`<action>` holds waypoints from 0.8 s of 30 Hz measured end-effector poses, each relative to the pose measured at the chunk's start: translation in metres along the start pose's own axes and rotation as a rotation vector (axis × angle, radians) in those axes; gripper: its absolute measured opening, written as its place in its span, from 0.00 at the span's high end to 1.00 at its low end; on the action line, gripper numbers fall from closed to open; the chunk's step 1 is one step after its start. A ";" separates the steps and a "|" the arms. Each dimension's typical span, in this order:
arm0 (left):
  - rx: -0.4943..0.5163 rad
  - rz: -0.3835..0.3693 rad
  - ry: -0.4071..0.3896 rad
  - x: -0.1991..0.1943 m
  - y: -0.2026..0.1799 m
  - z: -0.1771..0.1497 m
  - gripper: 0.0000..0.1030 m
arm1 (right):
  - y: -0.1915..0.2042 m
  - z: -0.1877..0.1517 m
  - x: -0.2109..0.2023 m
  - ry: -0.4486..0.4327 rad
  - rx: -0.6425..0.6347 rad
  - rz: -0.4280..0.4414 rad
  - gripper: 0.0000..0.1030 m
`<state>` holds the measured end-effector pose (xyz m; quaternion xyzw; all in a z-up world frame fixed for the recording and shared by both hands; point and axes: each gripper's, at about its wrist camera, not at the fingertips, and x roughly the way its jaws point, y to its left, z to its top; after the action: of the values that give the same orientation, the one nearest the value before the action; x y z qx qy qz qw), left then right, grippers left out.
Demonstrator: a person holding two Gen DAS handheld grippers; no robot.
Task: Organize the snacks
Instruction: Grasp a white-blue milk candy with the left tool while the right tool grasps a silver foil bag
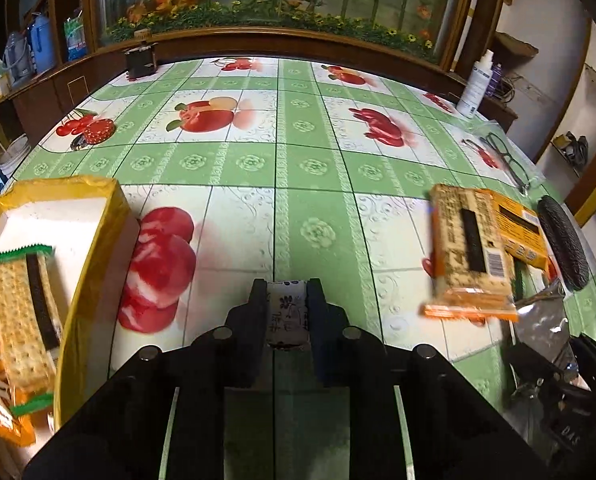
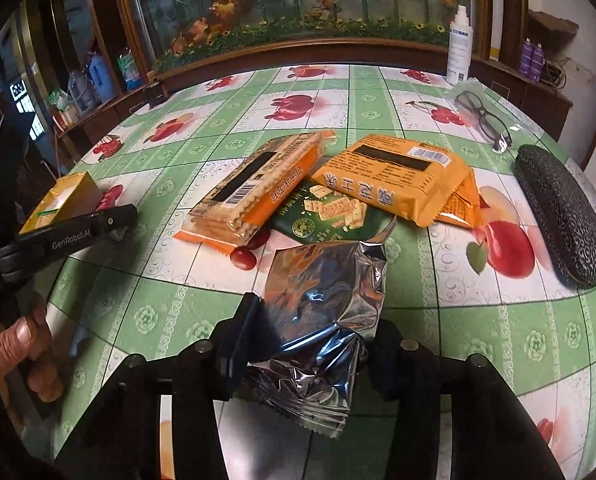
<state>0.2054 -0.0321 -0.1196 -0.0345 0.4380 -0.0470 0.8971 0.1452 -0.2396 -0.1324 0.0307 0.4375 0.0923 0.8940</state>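
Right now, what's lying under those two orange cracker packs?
A green snack packet lies under the clear-wrapped cracker pack and the orange pack. Only its middle shows; the rest is covered.

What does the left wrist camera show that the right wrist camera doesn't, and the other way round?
Left wrist only: the left claw shut on a small white patterned packet, and a green-edged cracker pack lying in the yellow box.

Right wrist only: the right claw gripping a silver foil bag, a green snack packet, and a hand.

Both: the clear cracker pack, orange pack, black glasses case, glasses and white bottle.
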 end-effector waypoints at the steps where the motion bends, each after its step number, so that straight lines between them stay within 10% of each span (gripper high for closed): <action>1: -0.002 -0.020 -0.007 -0.005 0.000 -0.003 0.84 | -0.004 -0.002 -0.004 -0.005 0.010 0.017 0.56; 24: -0.003 -0.059 -0.159 -0.128 0.006 -0.058 0.84 | -0.014 -0.039 -0.058 -0.050 0.057 0.151 0.76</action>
<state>0.0818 -0.0126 -0.0558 -0.0523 0.3643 -0.0697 0.9272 0.0817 -0.2654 -0.1134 0.0913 0.4139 0.1462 0.8939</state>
